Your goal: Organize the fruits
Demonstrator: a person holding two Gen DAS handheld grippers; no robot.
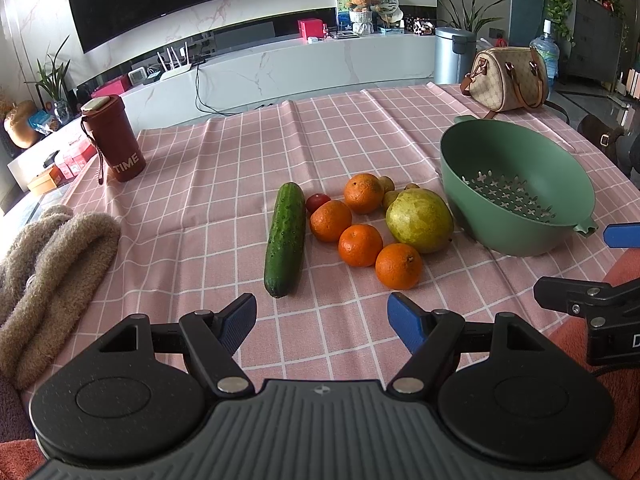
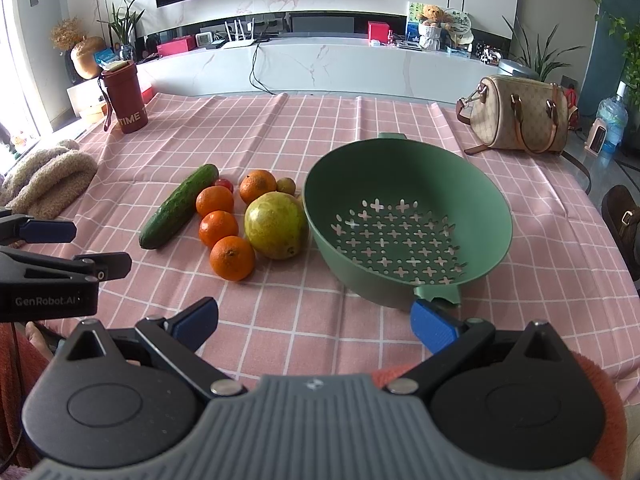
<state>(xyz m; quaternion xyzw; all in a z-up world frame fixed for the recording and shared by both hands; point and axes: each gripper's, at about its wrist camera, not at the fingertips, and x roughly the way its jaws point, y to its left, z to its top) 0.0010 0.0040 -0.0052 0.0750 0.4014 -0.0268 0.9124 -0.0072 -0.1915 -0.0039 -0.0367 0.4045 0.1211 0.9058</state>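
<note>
A cucumber [image 1: 285, 239] [image 2: 179, 206], several oranges [image 1: 399, 266] [image 2: 232, 258], a large yellow-green pear [image 1: 419, 221] [image 2: 276, 225], a small red tomato [image 1: 317, 201] [image 2: 225, 184] and small greenish fruits [image 2: 286, 185] lie together on the pink checked tablecloth. An empty green colander [image 1: 516, 188] [image 2: 408, 220] stands right of them. My left gripper [image 1: 322, 320] is open and empty, near the front edge before the cucumber and oranges. My right gripper [image 2: 314, 322] is open and empty, just before the colander's near handle.
A dark red tumbler [image 1: 114, 138] [image 2: 125, 96] stands at the far left. A beige fluffy cloth [image 1: 48, 280] [image 2: 44, 182] lies at the left edge. A patterned handbag [image 1: 506, 78] [image 2: 520, 114] sits at the far right corner.
</note>
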